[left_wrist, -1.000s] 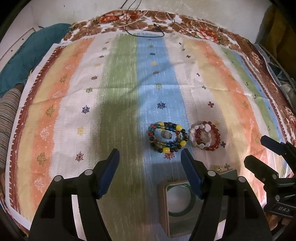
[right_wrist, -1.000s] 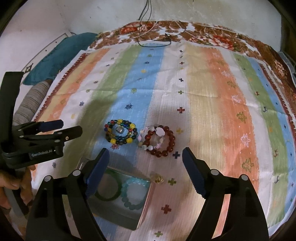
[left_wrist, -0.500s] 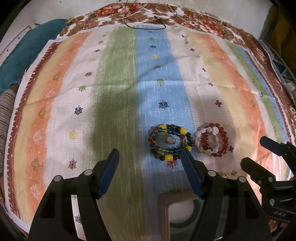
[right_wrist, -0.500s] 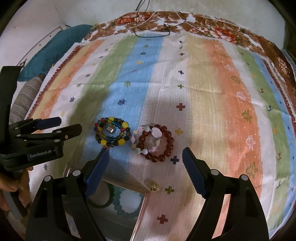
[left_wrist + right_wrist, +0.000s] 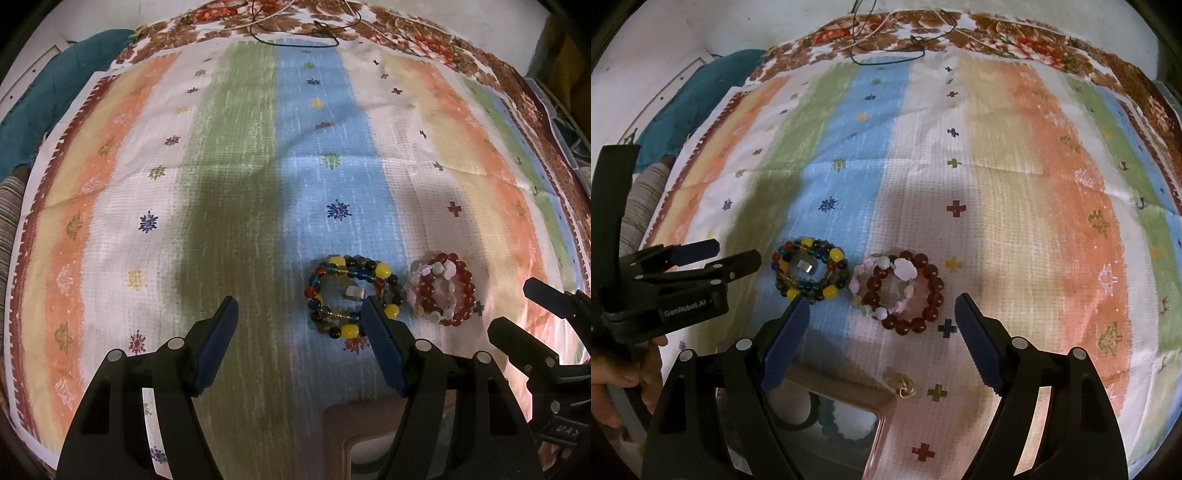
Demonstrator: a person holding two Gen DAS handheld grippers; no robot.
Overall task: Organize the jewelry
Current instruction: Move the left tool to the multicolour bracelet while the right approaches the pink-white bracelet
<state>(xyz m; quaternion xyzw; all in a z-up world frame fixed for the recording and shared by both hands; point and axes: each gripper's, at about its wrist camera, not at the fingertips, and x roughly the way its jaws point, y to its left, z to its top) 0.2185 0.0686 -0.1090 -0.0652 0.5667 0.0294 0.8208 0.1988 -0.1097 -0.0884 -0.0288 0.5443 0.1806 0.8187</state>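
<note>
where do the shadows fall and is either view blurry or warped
Left wrist view: a dark shadow lies on the striped cloth ahead of the left tongs; sharp, edges bowed by fisheye. Right wrist view: grey shadow above the red bead bracelet, slightly soft overall, warm light on the cloth near the right tongs.

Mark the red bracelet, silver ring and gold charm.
red bracelet (image 5: 932, 297), right wrist view, right-side beads.
silver ring (image 5: 807, 266), right wrist view, band face.
gold charm (image 5: 905, 387), right wrist view, centre.
</note>
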